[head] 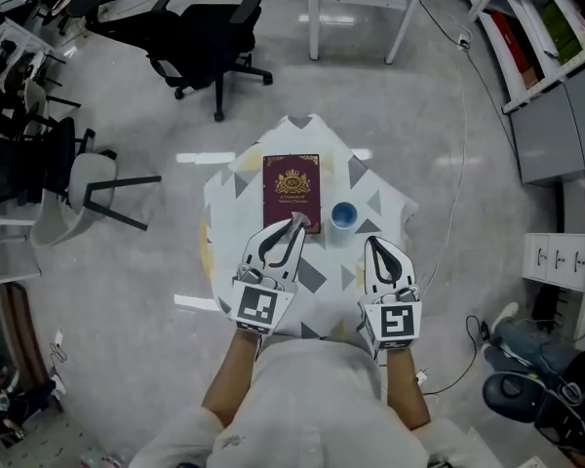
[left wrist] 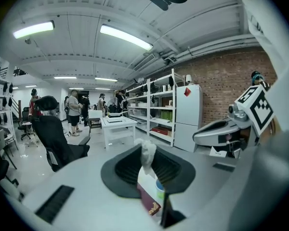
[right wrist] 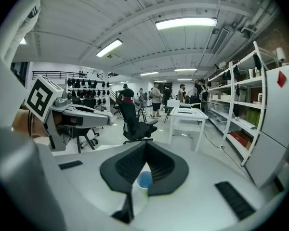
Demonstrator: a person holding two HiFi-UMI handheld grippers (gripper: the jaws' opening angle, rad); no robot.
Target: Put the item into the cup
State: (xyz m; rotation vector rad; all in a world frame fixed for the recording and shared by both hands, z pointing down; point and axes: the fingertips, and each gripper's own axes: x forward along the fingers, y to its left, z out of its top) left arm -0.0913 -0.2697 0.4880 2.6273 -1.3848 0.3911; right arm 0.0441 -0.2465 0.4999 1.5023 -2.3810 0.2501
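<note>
Left tongs (head: 294,225) are clamped on the item (left wrist: 147,155), a pale, crumpled, elongated wad, and I can see it pinched right at the tips between the two dark pads. In the left gripper view its long axis runs up and down. The top end pokes just above the tips, and the lower end trails down between the pads towards the book (head: 292,188). From the head view the item sits at the very nose of the left tongs, in line with them and pointing away from me and a little to the right. It is over the near right corner of the book. The cup (head: 343,215), blue inside, stands upright on the worktop (head: 372,201) just beside the book's right edge. That puts it to the right of the item and clear of it, so nothing is in the cup that I can make out. Right tongs (right wrist: 146,150) are closed with the tips meeting and nothing between them. In the right gripper view the cup shows low in the gap beneath the tips, farther along the worktop. In the head view both tongs sit side by side over the near half of the patterned worktop, with the right tongs just on my side of the cup and not touching it.
</note>
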